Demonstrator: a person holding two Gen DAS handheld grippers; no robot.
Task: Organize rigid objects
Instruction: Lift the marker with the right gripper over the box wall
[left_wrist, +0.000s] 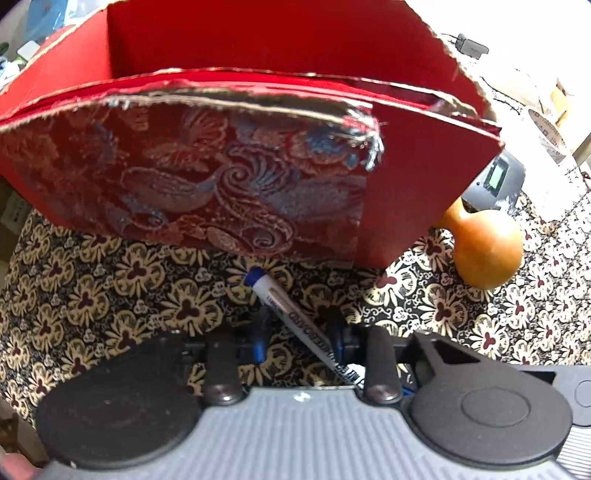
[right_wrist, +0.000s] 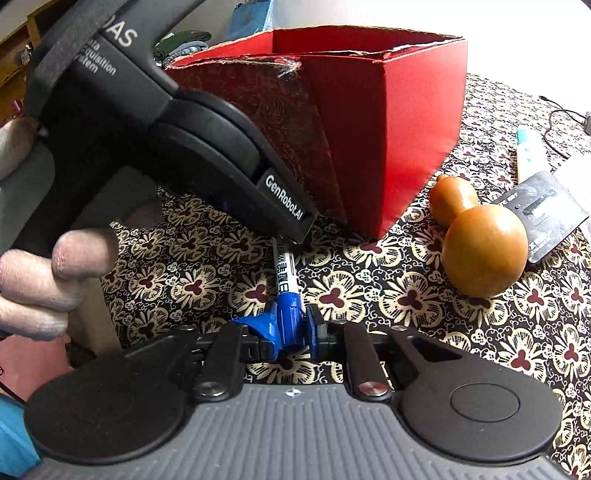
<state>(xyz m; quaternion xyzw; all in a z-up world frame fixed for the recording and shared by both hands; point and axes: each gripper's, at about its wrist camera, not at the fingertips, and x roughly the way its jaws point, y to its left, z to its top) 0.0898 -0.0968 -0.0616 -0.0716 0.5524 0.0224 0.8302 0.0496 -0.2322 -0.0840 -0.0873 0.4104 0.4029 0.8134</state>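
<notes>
A blue-and-white whiteboard marker (left_wrist: 291, 317) runs between my two grippers above the patterned cloth. My left gripper (left_wrist: 301, 334) has its jaws apart around the marker's white barrel, and the marker lies slanted in the gap. My right gripper (right_wrist: 291, 328) is shut on the marker's blue cap end (right_wrist: 288, 310). The left gripper's black body (right_wrist: 207, 147) fills the upper left of the right wrist view, over the marker. A red cardboard box (left_wrist: 258, 48) with a brocade flap stands just beyond, open on top; it also shows in the right wrist view (right_wrist: 388, 122).
A brown wooden gourd (right_wrist: 480, 243) lies right of the box, also in the left wrist view (left_wrist: 484, 251). A grey card-like device (right_wrist: 546, 214) and a white-and-teal pen (right_wrist: 526, 151) lie farther right. A flowered cloth (left_wrist: 110, 288) covers the table. A dark meter (left_wrist: 495, 177) sits behind the gourd.
</notes>
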